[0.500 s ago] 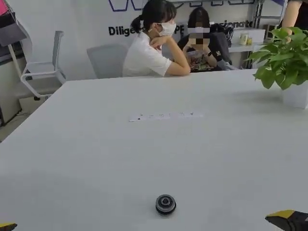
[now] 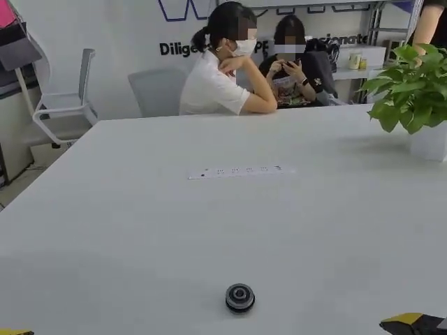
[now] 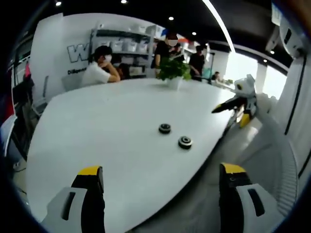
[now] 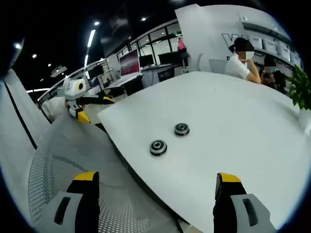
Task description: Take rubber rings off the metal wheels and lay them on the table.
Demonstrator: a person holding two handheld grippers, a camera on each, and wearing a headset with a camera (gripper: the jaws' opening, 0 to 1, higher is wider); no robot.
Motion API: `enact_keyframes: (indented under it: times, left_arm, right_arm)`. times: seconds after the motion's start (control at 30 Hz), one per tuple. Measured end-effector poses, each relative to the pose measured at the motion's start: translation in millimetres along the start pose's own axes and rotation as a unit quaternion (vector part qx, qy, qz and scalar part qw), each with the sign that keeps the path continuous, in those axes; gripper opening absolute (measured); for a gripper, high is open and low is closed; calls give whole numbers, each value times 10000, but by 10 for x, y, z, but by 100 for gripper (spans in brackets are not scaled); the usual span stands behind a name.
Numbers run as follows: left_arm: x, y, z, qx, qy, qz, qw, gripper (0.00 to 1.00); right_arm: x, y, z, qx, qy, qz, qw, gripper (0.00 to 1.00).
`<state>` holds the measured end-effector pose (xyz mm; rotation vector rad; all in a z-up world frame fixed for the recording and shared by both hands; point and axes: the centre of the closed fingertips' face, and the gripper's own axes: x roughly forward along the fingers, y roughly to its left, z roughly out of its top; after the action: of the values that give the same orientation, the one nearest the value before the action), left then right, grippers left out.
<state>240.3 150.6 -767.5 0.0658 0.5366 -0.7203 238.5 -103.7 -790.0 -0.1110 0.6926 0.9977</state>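
Nearest you, your left tongs (image 3: 163,194) stood wide open, nothing between the yellow-tipped jaws, held at the near edge of the white surface (image 3: 97,126). Your right tongs (image 4: 155,199) were spread just as wide and just as empty, also at that near edge, with one jaw over a grey mesh (image 4: 73,160) and the other over the tabletop. In the head view only their yellow tips reached in at the two bottom corners, well apart from each other.

A little farther in lay the two metal wheels, flat on the surface and touched by neither tool. The nearer wheel (image 4: 158,147) sat close to the near edge. The farther wheel (image 2: 239,297) lay just beyond it, near but not touching, and roughly midway between your two tools from left to right. Each looked dark at the rim and paler in the middle. The wheels were too small for you to tell the rubber from the metal. No loose ring lay on the surface beside them.

Past the wheels the tabletop ran bare to a white power strip (image 2: 237,170) lying across its middle. Farther right, a leafy green plant (image 2: 408,87) stood in a white pot (image 2: 429,139) at the right edge. At the far side two people (image 2: 216,84) sat against the surface, one leaning on an elbow. A grey chair (image 2: 157,89) stood just left of them, and a white-framed chair (image 2: 66,98) stood farther left by the wall.
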Motion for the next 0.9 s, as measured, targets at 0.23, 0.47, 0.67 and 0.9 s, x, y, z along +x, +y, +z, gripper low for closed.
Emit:
enact_keyframes:
  times: [0.23, 0.47, 0.67, 0.9]
  left_arm:
    - [-5, 15, 14, 0, -54, 35, 10000, 100]
    - [-7, 22, 20, -63, -89, 47, 9999, 100]
    - [-8, 25, 22, -68, -101, 60, 9999, 100]
    - [-8, 28, 28, -111, -136, 69, 9998, 100]
  right_arm:
    - [9, 9, -11, -59, 72, 49, 9999, 99]
    - [22, 20, -19, -56, 110, 90, 9999, 99]
    - [23, 30, -11, -83, 92, 103, 9999, 99]
    - [25, 38, -18, -74, 117, 129, 9998, 99]
